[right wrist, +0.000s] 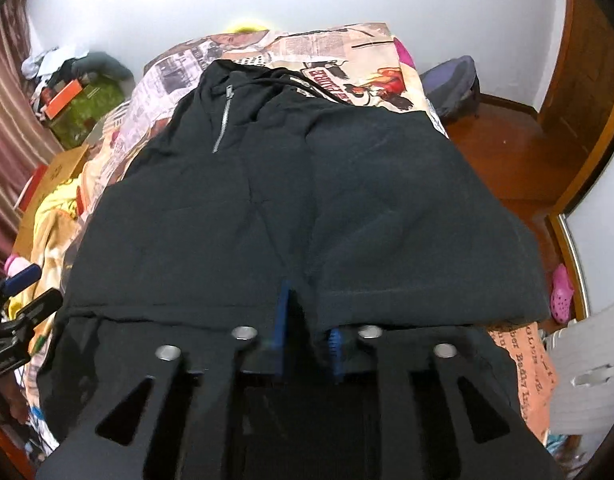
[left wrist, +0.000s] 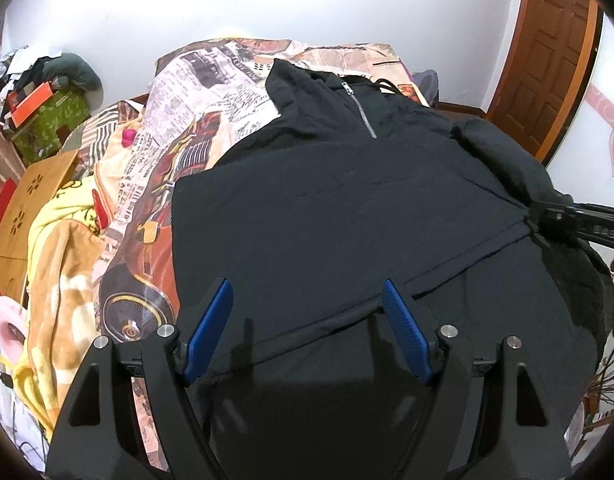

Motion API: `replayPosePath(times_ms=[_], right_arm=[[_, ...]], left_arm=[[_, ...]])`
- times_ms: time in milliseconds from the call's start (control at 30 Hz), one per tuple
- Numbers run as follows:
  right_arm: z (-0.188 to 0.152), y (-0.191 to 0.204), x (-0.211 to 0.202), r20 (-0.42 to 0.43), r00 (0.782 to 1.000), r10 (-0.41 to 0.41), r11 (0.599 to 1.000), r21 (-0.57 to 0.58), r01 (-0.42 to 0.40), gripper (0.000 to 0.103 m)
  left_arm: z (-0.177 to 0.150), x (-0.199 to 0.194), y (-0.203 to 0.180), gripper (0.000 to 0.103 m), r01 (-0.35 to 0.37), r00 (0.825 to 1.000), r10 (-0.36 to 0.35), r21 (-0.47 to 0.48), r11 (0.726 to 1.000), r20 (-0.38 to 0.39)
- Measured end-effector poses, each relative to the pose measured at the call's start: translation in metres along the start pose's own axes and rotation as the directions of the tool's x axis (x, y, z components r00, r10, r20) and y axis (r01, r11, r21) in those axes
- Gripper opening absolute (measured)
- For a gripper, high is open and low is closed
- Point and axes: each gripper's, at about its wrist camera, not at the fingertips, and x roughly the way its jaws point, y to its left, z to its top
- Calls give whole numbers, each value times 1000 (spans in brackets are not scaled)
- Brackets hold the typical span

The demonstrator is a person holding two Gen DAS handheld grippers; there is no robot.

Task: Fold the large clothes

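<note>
Looking through the left wrist view: black hooded pullover spread chest-up over the bed, hood and short zipper toward the head end, hem toward the foot end nearest the camera. Left tool spread wide, blue pads hovering over the hem band, nothing between them. Right tool enters from the bed's right edge, pressed together on a bunch of fabric near the side seam, cloth pulling into taut creases toward it. Newspaper-print bedcover under the garment, yellow blanket heaped along the left edge.

Right wrist view: same pullover, a sleeve or side panel already lying folded across the right half, its cuff edge near the foot end. Right tool nearly closed, pinching black fabric between the blue pads; only a narrow gap shows. Left tool sits at the left edge, low.

Handling judgement: thick knit, soft, floppy, some weight, not slippery; it will sag and drag on the bedcover rather than slide. Best holds look like the hem band corners or side seams, where the layers are doubled; avoid the drawcord and zipper.
</note>
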Motion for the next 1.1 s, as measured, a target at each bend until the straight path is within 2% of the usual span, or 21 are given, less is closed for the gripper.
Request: replayPosePath(times_ms=[33,100,333,567,667,733,867,967,1067,1100], right_arm=[[1,3,0,-2,1000,7,1000,-1,-7,35],[-1,5,-6,-5,1000,20,1000,-3,-20,38],[-5,6,-30,23,999,27,1000,-6,-26,39],[-3,-27,-55,110,994,25,992,123,-38,39],[-1,-50,-61,134,991,-2,979,202,-25,40],[-2,-66,-62,141,989,-34,965,264,-5,46],[-9,-106,-60,151,986,-69,910,415,0,47],[-14,-128,-51,122,988,-99,876,481,29,47],[-19,-145,-36,86,995,-42,844,536,-11,47],[-23,-152,-27,71,997,-4,819,573,-38,47]], left_arm=[[-1,0,1,76,0,1000,0,-2,1000,-1],[-2,0,1,76,2,1000,-2,-7,1000,-2],[3,-2,-6,76,2,1000,-2,1,1000,13],[9,-1,-15,76,11,1000,-11,6,1000,22],[11,0,-20,76,12,1000,-12,15,1000,22],[12,2,-22,76,13,1000,-14,21,1000,21],[12,6,-25,76,15,1000,-15,21,1000,11],[12,11,-25,76,18,1000,-18,15,1000,-1],[13,16,-26,76,17,1000,-17,11,1000,-9],[13,18,-26,76,17,1000,-17,9,1000,-12]])
